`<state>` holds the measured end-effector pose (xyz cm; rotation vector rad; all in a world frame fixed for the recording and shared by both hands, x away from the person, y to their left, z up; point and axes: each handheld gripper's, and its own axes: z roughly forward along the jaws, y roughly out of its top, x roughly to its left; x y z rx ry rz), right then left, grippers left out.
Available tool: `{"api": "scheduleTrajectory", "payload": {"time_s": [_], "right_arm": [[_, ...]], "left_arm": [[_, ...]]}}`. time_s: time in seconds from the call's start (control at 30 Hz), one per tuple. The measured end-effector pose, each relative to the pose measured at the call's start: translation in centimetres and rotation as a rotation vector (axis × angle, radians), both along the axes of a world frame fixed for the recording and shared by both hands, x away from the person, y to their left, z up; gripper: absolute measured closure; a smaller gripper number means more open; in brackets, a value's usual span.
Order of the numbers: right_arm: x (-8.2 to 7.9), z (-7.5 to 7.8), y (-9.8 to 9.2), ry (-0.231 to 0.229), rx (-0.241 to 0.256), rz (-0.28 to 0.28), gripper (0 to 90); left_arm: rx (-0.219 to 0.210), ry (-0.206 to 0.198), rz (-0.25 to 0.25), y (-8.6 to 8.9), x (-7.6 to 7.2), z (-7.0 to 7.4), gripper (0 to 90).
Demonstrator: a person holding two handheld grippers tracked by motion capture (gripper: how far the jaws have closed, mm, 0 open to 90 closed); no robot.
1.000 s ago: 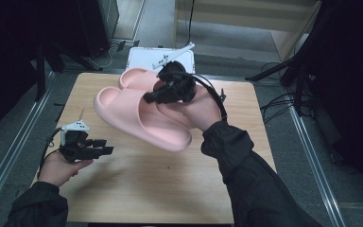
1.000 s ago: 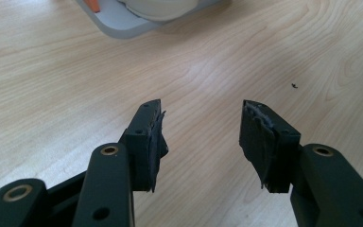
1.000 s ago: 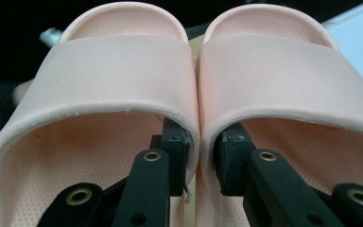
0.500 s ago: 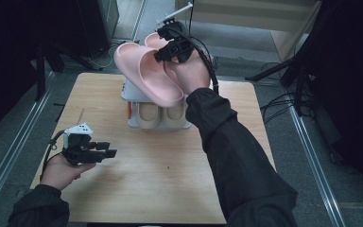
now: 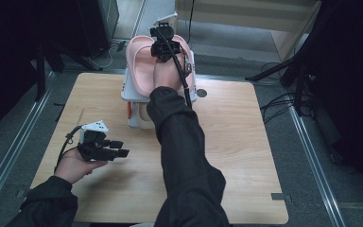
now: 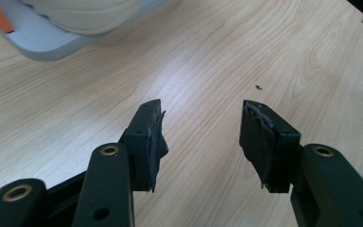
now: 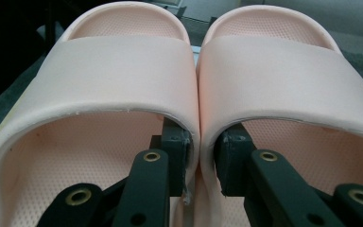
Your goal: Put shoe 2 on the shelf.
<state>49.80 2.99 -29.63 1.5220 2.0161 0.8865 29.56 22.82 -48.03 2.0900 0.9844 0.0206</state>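
Pink foam slippers [image 7: 123,75], a pair side by side with inner walls touching, are held at the far edge of the surface [image 5: 246,142], above a white rack [image 5: 131,97] that stands there. Their long axes run away from the person, open toes pointing toward the far side. The right gripper [image 7: 201,161] comes in from the heel end, its fingers [image 7: 175,156] pinching the two inner walls together, one finger inside each slipper under the strap. In the high view the right gripper [image 5: 163,47] sits on top of the pair. Pale shoes [image 5: 144,116] rest in the rack's lower level, partly hidden by the sleeve. The left gripper [image 5: 105,147] is held near the surface's left edge, its fingers [image 6: 146,142] spread over bare wood.
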Motion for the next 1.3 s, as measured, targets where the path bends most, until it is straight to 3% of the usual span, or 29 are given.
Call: {"api": "scheduleTrajectory", "payload": {"time_s": [0.17, 0.33, 0.43, 0.53, 0.73, 0.87, 1.17, 1.3], "right_arm": [[1.2, -1.5, 0.3, 0.017, -0.033, -0.099, 76.4], [1.7, -1.6, 0.8, -0.013, -0.026, -0.142, 76.3], [2.0, -1.8, 1.1, -0.003, -0.008, -0.156, 76.2], [2.2, -2.0, 1.3, 0.008, 0.002, -0.161, 76.2], [2.5, -2.9, 2.0, 0.013, -0.041, -0.149, 75.6], [2.5, -3.2, 1.6, 0.008, -0.014, -0.149, 74.7], [2.3, -3.6, 1.0, -0.001, 0.015, -0.121, 62.4], [2.1, -3.6, 1.3, 0.006, -0.021, -0.089, 56.5]], "left_arm": [[-0.001, 0.006, -0.014, -0.7, 0.5, 0.0, 49.1], [0.003, 0.008, -0.025, -1.0, 0.7, 0.0, 49.1], [0.005, 0.005, -0.026, -0.9, 0.6, 0.0, 49.1], [0.004, 0.006, -0.025, -0.9, 0.7, 0.0, 49.1], [0.003, 0.006, -0.017, -0.8, 0.6, -0.1, 49.1], [0.008, 0.012, -0.023, -0.7, 0.7, -0.1, 49.1], [0.013, 0.012, -0.025, -0.9, 0.7, -0.2, 49.0], [0.011, 0.014, -0.021, -0.9, 0.7, -0.2, 48.9]]}}
